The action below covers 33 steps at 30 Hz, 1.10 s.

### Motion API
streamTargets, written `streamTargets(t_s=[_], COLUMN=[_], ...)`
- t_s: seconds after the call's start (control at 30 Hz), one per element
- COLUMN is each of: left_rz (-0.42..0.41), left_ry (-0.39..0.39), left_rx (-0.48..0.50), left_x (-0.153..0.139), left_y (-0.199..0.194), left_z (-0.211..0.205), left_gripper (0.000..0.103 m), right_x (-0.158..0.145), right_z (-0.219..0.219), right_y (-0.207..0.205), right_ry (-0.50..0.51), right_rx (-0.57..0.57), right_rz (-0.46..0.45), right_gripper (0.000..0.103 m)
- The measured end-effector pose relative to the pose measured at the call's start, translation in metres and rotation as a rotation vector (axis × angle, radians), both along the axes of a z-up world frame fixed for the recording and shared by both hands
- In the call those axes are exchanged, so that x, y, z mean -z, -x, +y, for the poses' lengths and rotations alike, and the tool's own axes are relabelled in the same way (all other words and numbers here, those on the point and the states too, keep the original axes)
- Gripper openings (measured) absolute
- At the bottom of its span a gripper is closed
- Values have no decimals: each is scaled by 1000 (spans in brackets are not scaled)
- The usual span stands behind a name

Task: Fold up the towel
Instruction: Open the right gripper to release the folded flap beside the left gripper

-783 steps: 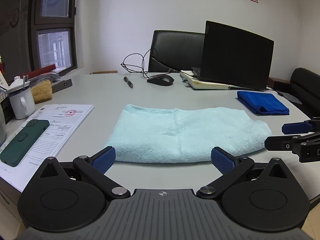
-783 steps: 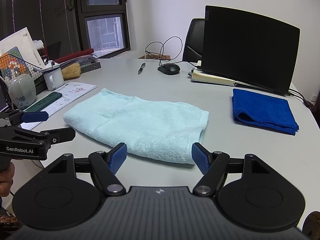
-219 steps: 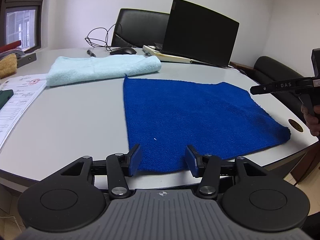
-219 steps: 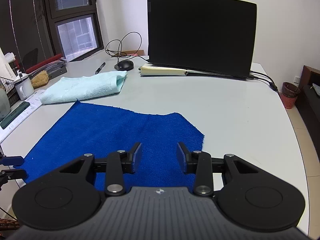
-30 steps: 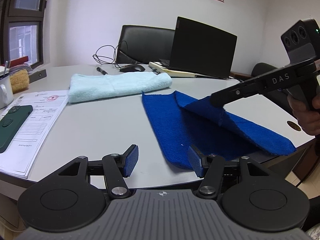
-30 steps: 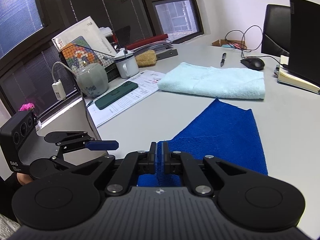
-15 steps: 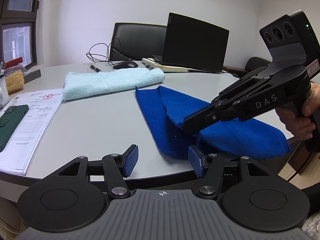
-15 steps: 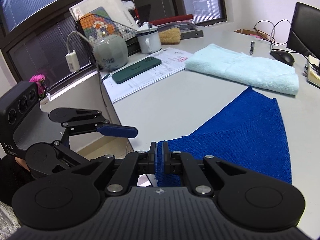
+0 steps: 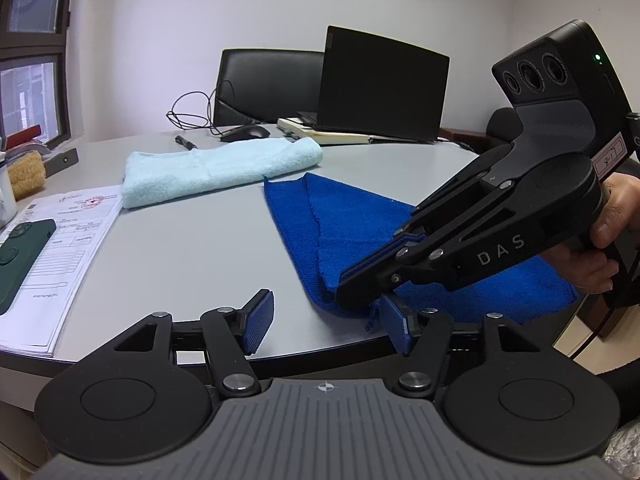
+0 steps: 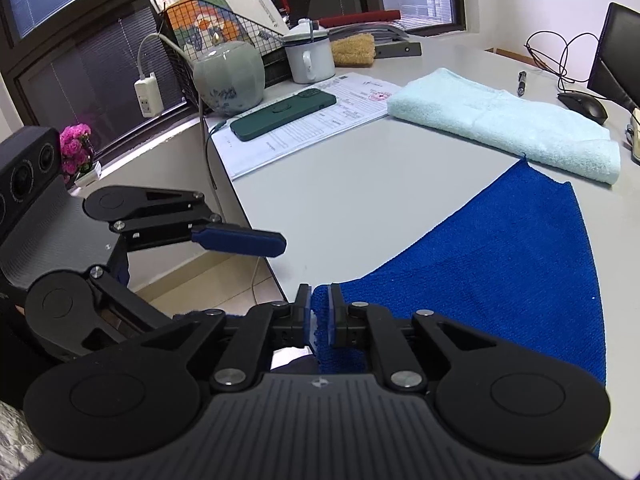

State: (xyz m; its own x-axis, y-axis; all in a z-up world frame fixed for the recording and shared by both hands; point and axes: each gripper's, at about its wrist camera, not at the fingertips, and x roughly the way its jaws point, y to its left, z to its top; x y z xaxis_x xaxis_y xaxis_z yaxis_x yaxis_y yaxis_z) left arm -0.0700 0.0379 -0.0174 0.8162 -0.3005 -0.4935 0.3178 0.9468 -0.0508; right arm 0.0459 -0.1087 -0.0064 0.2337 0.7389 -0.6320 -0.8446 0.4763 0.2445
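Note:
The blue towel (image 9: pixel 352 216) lies on the grey table, folded over on itself, and reaches the near edge; it also shows in the right wrist view (image 10: pixel 500 264). My right gripper (image 10: pixel 319 318) is shut on the towel's corner and holds it down at the near left corner of the fold; its body also shows in the left wrist view (image 9: pixel 356 294). My left gripper (image 9: pixel 328 322) is open and empty, just off the table's near edge, and also shows in the right wrist view (image 10: pixel 240 242).
A folded light blue towel (image 9: pixel 216 168) lies behind the blue one. Papers (image 9: pixel 68 236) with a green phone (image 9: pixel 20 256) lie on the left. A laptop (image 9: pixel 380 88), notebook, mouse (image 9: pixel 246 133), pen and cables stand at the back. A mug (image 10: pixel 310 60) and jar (image 10: pixel 228 76) stand by the window.
My right gripper has carried the towel corner across and down to the near left corner, closing the fold. My left gripper stays open at the table edge.

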Motion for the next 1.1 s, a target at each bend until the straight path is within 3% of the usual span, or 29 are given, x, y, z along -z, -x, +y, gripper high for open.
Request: streamTargets(t_s=[0.13,0.37,0.67,0.93,1.1], left_rz=[-2,-1,-2,-3,-7], left_ry=[-6,-15,-17,-14,-11], left_rx=[4,8,8,10,13], left_x=[0,0,1,1,1], left_y=[1,3,7,11,13], left_z=[-2,-7,-8,-10,-11], left_gripper=[62,63,63,63,63], right_x=[-4,-10,-12,-17,-19], right_z=[-4,-10,-2,7,1], right_y=[1,2,17,32,29], right_ry=[-16,-42,-5,29,17], right_rx=[5,14,-5,-38,-15], right_rz=[1,1,-100,-200,-195], right_gripper=[28,30,57,65,65])
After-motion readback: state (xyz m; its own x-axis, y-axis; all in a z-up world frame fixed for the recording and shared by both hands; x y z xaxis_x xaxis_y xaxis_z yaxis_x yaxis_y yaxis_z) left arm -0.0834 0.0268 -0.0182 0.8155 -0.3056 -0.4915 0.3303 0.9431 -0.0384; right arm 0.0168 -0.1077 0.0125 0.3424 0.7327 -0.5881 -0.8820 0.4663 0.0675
